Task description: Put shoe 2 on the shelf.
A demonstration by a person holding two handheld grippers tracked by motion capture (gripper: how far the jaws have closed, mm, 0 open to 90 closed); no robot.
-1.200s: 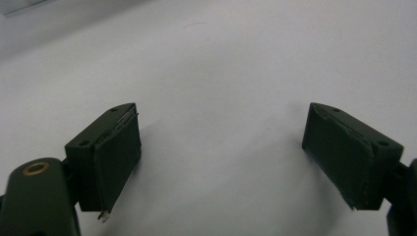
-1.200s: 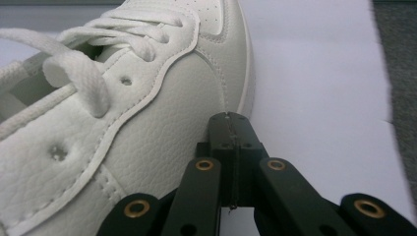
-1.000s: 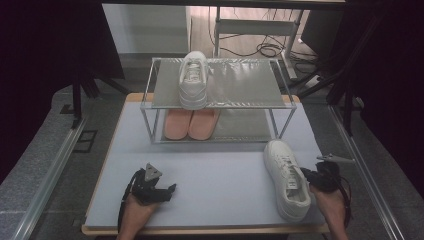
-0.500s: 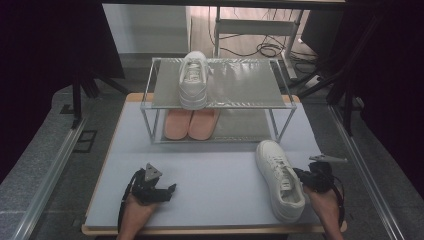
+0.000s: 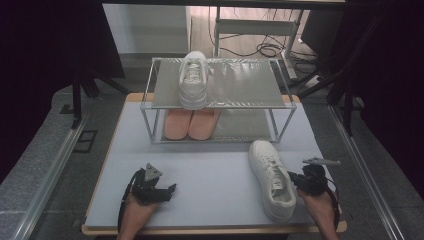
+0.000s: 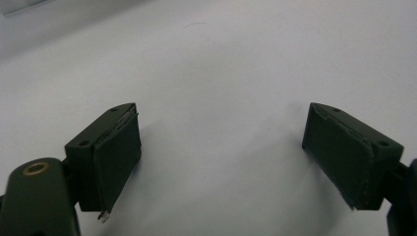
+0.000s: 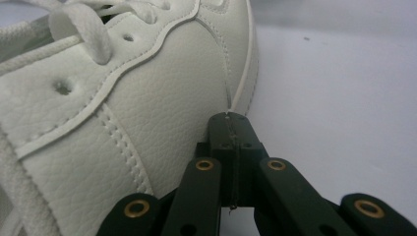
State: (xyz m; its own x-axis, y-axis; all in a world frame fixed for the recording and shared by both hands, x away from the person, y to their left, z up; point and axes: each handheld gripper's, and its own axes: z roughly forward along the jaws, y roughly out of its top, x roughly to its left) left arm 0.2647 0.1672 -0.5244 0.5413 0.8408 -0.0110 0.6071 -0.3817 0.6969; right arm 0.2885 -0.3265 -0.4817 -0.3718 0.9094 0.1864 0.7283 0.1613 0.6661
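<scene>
A white sneaker (image 5: 272,178) lies on the table (image 5: 210,170), in front of the right end of the shoe rack (image 5: 218,100), toe toward the rack and heel toward the table's near edge. The right gripper (image 5: 299,181) sits at the sneaker's right side near the heel; in the right gripper view its jaws are pressed flat together with nothing between them, their tips touching the leather side of the sneaker (image 7: 123,113) just above the sole. The left gripper (image 5: 167,191) rests on the table, well in front of the rack's left end, its jaws spread wide over bare tabletop. A second white sneaker (image 5: 193,80) stands on the rack's top shelf, and a pair of pink slippers (image 5: 191,123) lies beneath it.
</scene>
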